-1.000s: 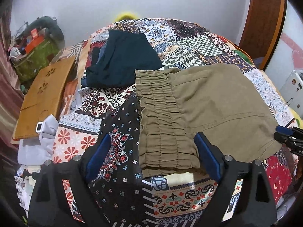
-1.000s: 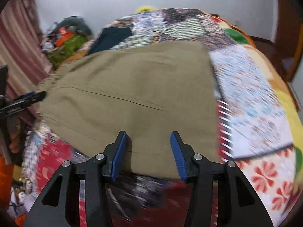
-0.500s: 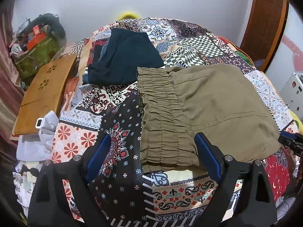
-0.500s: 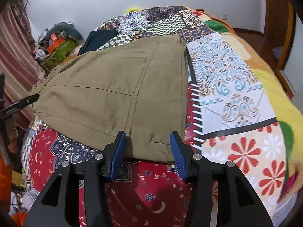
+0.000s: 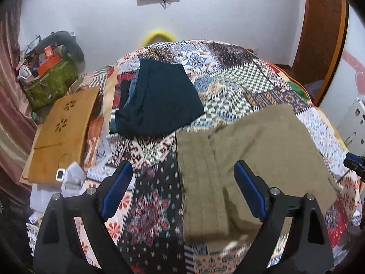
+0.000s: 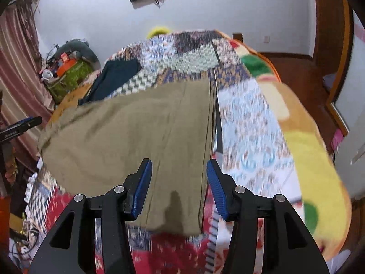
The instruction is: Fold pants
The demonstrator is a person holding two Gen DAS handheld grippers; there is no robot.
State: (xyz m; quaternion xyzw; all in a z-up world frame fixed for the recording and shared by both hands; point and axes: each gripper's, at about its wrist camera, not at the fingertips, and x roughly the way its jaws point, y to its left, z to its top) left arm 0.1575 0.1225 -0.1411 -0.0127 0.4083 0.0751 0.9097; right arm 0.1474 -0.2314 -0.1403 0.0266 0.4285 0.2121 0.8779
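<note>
A bed covered in a bright patchwork quilt fills both views, its far edge curving below a white wall. A wooden door stands at the right, and bare floor shows past the bed's right edge in the right wrist view. The olive pants lie folded flat on the near half of the quilt, waistband toward the left, their near edge close to the bed's front edge. A dark garment sits folded behind them, apart from them. Open quilt lies left of the waistband and to the right of the pants. A wooden board rests at the bed's left edge.

The left gripper hovers above the waistband, jaws spread wide and empty. The right gripper hovers over the pants' right end, jaws partly apart, having just opened a little, the cloth lying below them and untouched.
</note>
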